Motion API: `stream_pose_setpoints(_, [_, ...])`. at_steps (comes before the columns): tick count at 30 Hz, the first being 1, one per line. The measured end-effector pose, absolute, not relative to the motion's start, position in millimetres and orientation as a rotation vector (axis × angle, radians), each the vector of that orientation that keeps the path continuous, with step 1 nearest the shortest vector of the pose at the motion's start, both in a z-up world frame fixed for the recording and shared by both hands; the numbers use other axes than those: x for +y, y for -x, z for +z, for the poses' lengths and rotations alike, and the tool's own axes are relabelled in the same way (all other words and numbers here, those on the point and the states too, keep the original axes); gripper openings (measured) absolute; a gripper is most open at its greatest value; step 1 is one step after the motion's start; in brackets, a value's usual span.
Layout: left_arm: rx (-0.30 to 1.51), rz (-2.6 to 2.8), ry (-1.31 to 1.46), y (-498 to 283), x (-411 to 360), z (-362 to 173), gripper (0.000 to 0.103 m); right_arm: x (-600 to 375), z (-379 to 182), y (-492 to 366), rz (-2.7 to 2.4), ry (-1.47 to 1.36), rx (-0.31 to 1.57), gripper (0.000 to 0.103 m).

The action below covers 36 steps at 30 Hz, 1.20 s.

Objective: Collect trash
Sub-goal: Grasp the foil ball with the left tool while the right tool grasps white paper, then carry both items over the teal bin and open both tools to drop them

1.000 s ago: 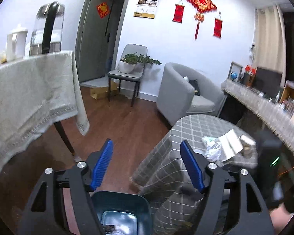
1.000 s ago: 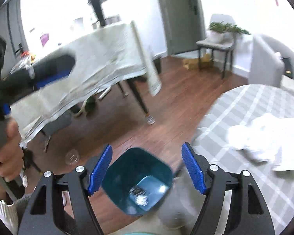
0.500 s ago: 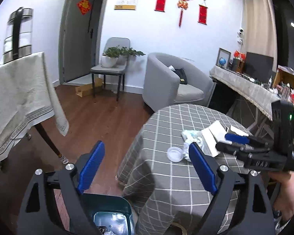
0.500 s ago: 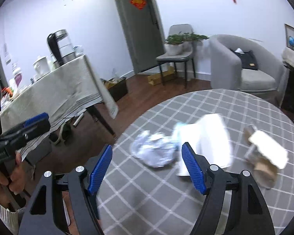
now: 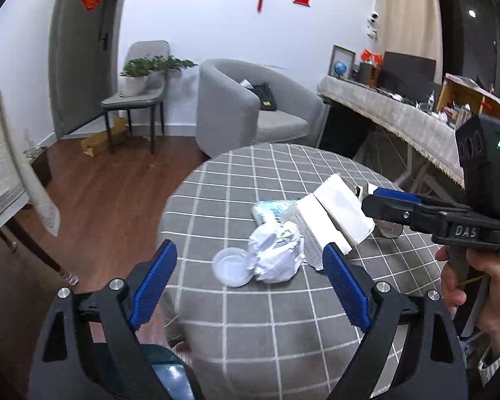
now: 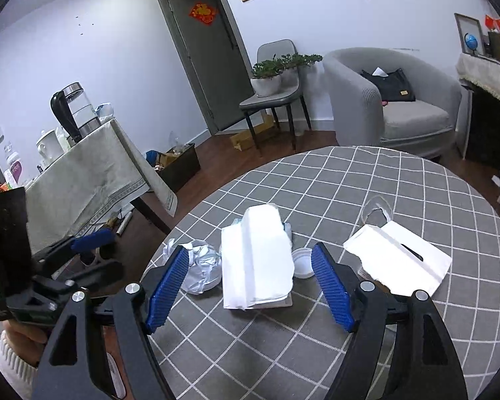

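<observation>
Hovering open, left hand-held gripper (image 5: 250, 280) faces crumpled wrapper (image 5: 276, 253) on table (image 5: 283, 316)

White letters "DAS" on the black body of the right gripper (image 5: 383, 205).

1. Your left tool (image 5: 248, 273) has ribbed blue pads (image 5: 346, 286) on matt black plastic.
2. Just ahead of it: crumpled glossy wrapper (image 5: 276, 253) and a translucent plastic lid (image 5: 231, 266).
3. Under both, the counter (image 5: 250, 316) wears matt grey checked cloth.
4. Before your right tool (image 6: 250, 286), smooth white paper packaging (image 6: 256, 260).
</observation>
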<state>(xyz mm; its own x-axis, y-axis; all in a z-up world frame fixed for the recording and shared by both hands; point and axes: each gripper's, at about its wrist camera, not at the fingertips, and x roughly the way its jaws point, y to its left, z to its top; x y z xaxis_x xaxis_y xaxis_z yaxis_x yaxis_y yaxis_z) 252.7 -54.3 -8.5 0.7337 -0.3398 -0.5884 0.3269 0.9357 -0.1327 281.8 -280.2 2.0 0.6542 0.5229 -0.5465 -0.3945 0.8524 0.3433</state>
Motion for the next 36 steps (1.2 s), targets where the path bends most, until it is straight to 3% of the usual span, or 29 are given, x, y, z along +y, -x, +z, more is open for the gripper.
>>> stream_pose_setpoints(5, [0.693,-0.402,0.011,-277,-70,-28,0.083,-283,-7,-289,0.555,-0.227,0.704,0.077])
stream_pose_setpoints(10, [0.726,-0.425,0.013,-292,-77,-40,0.069,-281,-13,-295,0.572,-0.231,0.728,0.073])
stream_pose_setpoints(18, [0.735,-0.47,0.037,-293,-77,-47,0.048,-274,-16,-299,0.602,-0.243,0.748,0.046])
stream_pose_setpoints(24, [0.734,-0.473,0.077,-290,-69,-46,0.042,-269,-22,-302,0.606,-0.254,0.769,0.022])
stream_pose_setpoints(36, [0.68,-0.486,0.144,-277,-44,-27,0.041,-267,0,-297,0.614,-0.312,0.709,0.021])
